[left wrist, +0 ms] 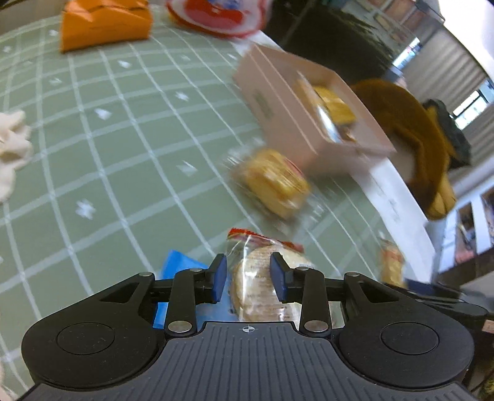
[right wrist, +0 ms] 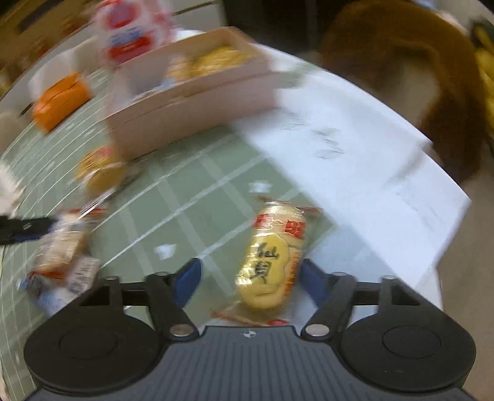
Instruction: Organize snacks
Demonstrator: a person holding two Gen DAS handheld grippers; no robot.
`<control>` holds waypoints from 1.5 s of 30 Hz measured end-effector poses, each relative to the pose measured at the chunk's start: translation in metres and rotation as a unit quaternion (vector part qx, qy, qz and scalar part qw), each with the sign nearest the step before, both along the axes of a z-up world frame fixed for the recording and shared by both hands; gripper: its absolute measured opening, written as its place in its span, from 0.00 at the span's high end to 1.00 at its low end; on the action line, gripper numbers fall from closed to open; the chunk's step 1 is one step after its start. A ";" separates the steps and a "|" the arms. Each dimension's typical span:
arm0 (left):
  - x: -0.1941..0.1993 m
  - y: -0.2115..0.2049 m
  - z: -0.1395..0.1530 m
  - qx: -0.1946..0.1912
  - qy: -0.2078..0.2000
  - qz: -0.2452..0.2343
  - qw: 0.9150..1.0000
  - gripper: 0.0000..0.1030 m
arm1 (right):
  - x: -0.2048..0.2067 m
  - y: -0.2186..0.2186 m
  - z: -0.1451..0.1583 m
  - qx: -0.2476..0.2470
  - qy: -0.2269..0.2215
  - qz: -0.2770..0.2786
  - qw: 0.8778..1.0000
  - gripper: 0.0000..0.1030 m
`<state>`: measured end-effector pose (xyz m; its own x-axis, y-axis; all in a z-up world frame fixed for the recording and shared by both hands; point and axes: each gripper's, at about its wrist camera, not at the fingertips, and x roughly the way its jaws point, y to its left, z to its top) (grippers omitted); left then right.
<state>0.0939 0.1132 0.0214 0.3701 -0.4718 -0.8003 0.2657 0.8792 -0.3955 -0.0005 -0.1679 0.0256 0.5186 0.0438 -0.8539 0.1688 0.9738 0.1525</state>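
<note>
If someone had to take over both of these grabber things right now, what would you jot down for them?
Left gripper: open around a pale round cracker packet, not pressing it.
Right gripper: open around a yellow rice-cracker packet.
Pink cardboard box already holds some yellow snacks.
Left to do: both those packets, plus a loose yellow snack packet beside the box. An orange pack sits farther back on the green checked cloth.

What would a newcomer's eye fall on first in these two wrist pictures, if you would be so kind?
Probably the yellow cracker packet lying on the green checked cloth between the open pads of the right gripper. Next, the pale round cracker packet between the pads of the left gripper, which do not clearly press on it. Behind both stands the pink box, already holding yellow snacks.
</note>
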 end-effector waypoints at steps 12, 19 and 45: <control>-0.030 -0.028 0.008 0.022 -0.013 -0.022 0.999 0.65 | 0.006 0.065 0.024 0.006 -0.040 0.126 0.991 0.27; -0.033 -0.023 0.006 0.014 -0.005 -0.030 0.999 0.65 | 0.001 0.085 0.016 -0.030 -0.043 0.144 0.988 0.26; -0.048 -0.050 0.004 -0.075 0.028 -0.105 0.991 0.70 | -0.022 0.047 0.002 -0.007 -0.031 0.067 0.997 0.25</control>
